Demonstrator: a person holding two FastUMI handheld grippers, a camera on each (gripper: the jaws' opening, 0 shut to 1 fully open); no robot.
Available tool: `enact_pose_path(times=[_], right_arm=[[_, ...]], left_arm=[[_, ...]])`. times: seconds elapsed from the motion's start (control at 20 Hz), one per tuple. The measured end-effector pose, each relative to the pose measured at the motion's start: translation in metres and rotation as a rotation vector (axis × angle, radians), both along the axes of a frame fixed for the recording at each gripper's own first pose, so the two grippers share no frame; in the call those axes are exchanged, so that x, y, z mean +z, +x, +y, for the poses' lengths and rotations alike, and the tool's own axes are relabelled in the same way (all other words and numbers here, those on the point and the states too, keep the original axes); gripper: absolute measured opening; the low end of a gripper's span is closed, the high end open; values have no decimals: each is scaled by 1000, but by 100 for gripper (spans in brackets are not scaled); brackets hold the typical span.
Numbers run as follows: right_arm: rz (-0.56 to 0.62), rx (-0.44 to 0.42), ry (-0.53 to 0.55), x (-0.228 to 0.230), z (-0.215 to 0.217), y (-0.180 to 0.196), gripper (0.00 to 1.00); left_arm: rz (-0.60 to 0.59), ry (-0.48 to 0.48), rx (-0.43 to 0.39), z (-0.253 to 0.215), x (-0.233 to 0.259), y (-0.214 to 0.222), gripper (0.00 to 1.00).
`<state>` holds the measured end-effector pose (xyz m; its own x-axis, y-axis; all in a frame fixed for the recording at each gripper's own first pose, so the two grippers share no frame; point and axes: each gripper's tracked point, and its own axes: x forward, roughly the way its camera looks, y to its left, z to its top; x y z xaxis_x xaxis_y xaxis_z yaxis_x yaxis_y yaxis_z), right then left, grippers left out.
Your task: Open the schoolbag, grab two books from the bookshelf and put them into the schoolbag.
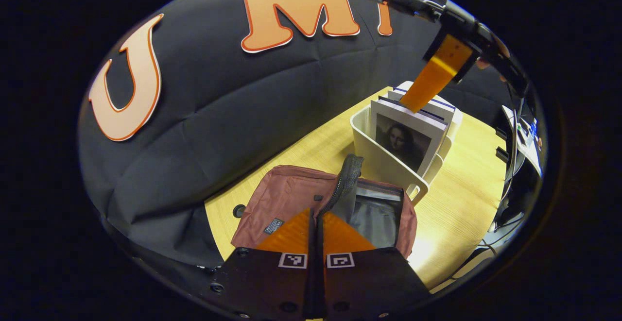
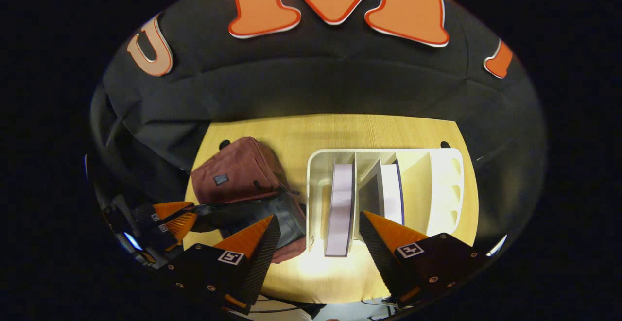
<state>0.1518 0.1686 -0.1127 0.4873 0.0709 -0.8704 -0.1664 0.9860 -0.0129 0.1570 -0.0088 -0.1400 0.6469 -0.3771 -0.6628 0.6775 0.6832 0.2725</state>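
My left gripper [image 1: 316, 224] sits low over the schoolbag [image 1: 286, 194], fingers pressed together w/ the bag's dark zipper flap [image 1: 347, 175] running up from between the tips, so I read it as clenched on that flap, holding the top edge up. Bag is dark red, lying on the wooden table [image 1: 461, 204] near the black cloth wall; mouth is unzipped and I can see the dark grey lining [image 1: 376, 214] inside. Just beyond the bag, touching or nearly touching its far edge, is the white bookshelf [image 1: 384, 160], a divided bin w/ books standing upright; front book [image 1: 403, 141] has a portrait cover facing me. In the left gripper view the other gripper [image 1: 435, 78] comes down from top right, finger tip right at the top edges of the books. From the right gripper view I'm looking straight down: right gripper [image 2: 318, 224] is spread wide, nothing between the fingers, hovering above the bookshelf [image 2: 316, 185]. One book [image 2: 340, 209] stands in the left compartment, directly btwn my finger tips in frame; two more books [image 2: 384, 190] lean in the middle compartment; right compartment looks bare. Can't tell if either finger touches a book yet. Schoolbag [image 2: 238, 170] is left of the shelf here, and the left gripper [image 2: 182, 216] shows at its lower edge, closed on the flap.
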Motion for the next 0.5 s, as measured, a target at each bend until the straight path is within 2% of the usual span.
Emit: enact_pose_path(times=[0.15, 0.5], right_arm=[[65, -24, -9, -18, 1, 13, 98], [133, -37, -76, -51, -11, 28, 98]], left_arm=[[4, 6, -5, 2, -2, 4, 0], [25, 2, -3, 4, -9, 9, 0]])
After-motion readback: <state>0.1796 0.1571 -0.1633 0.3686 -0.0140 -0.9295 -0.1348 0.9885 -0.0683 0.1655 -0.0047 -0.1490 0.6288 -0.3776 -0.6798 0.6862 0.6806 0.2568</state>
